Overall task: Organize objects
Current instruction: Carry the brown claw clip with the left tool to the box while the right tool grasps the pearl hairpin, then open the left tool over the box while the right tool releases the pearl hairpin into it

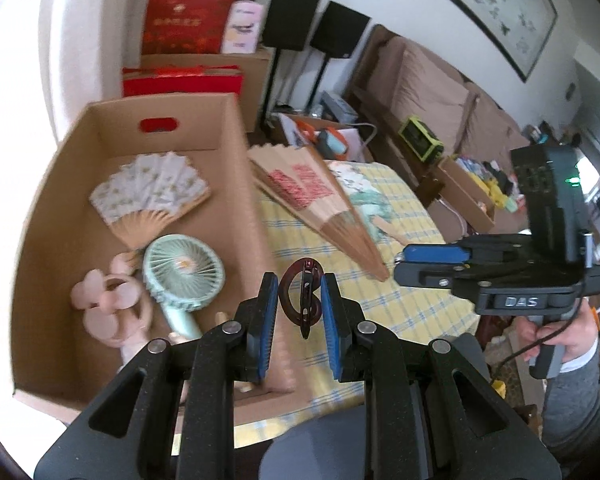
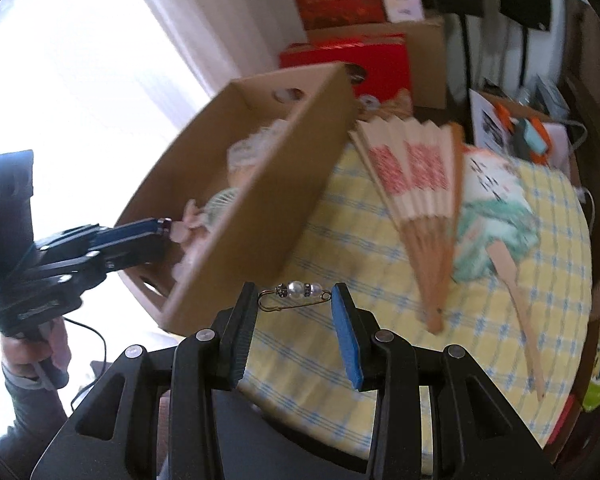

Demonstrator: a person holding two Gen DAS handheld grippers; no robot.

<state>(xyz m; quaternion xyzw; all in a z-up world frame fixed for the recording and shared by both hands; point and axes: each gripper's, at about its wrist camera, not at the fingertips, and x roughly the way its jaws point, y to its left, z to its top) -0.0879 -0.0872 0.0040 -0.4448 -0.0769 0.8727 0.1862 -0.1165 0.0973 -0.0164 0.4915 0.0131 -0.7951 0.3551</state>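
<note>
My left gripper is shut on a dark red hair clip, held above the near right wall of a cardboard box. The box holds a white folding fan, a mint handheld fan and a pink fan. My right gripper is shut on a pearl safety pin, held above the yellow checked tablecloth beside the box. A red-printed paper fan and a green-patterned fan lie open on the cloth. The left gripper also shows in the right wrist view.
Red gift boxes and black speakers stand behind the box. A sofa with clutter runs along the right wall. The right gripper's body hovers over the table's right side. Bright window at left.
</note>
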